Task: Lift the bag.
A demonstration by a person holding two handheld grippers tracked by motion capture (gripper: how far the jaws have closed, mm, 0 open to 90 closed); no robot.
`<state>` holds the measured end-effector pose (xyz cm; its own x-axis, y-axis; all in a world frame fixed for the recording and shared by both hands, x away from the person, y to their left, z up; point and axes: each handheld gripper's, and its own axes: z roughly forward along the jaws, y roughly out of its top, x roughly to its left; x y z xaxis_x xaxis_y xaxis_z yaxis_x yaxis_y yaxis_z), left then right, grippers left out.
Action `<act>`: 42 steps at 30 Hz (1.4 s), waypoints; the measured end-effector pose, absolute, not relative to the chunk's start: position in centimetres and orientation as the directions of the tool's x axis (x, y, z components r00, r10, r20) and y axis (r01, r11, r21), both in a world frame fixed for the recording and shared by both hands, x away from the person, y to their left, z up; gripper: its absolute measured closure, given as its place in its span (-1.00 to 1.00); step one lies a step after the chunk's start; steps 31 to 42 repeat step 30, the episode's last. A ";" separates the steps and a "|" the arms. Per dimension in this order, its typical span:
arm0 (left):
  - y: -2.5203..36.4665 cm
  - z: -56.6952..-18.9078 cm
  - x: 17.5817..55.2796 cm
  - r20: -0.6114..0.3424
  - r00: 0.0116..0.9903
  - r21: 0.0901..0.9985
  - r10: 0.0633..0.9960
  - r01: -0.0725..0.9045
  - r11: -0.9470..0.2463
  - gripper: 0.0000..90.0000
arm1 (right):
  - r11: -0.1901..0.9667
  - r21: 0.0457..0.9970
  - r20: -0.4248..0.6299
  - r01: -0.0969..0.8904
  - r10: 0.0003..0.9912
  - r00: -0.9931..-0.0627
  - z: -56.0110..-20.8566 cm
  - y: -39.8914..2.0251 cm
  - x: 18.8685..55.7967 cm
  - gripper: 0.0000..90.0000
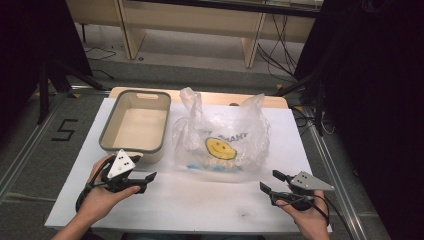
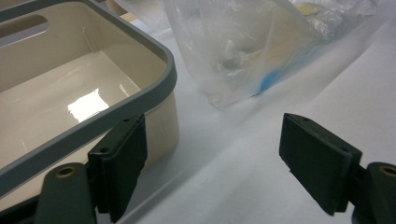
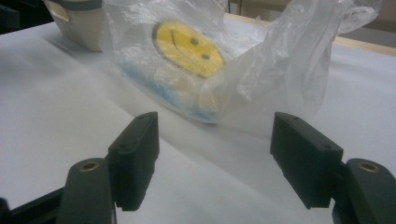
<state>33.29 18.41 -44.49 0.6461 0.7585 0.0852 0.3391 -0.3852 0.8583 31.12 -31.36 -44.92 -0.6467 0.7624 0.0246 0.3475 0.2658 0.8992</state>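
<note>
Centrally lying on the white table [image 1: 200, 200] — crinkled clear plastic bag [image 1: 220, 135] with a yellow smiley, holding pale and blue contents. Sitting just left — glossy beige rectangular bin [image 1: 135, 125], grey-rimmed, empty. Resting with jaws apart: left gripper [image 1: 142, 182], right gripper [image 1: 270, 182].

Clear smiley-face plastic bag [image 1: 222, 140] with contents, slumped beside empty beige grey-rimmed bin [image 1: 134, 126].

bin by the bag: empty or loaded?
Empty. The beige bin sits upright, and the high view and left gripper view both show its bare glossy floor. The plastic bag lies beside it, contents still inside.
</note>
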 end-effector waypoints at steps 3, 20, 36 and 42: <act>18.4 -44.8 33.3 0.088 0.643 0.856 0.761 0.342 -0.388 -0.48 | 0.264 0.898 0.027 0.352 0.765 -0.644 -45.1 -31.5 31.0 -0.25; 18.5 -46.0 33.0 0.094 0.625 0.856 0.775 0.347 -0.383 -0.49 | 0.238 0.902 0.045 0.360 0.777 -0.628 -46.0 -31.9 30.8 -0.25; 18.4 -46.2 33.0 0.100 0.634 0.846 0.767 0.351 -0.401 -0.49 | 0.236 0.899 0.053 0.368 0.776 -0.628 -46.3 -31.8 30.8 -0.26; 18.4 -46.2 33.0 0.100 0.634 0.846 0.767 0.351 -0.401 -0.49 | 0.236 0.899 0.053 0.368 0.776 -0.628 -46.3 -31.8 30.8 -0.26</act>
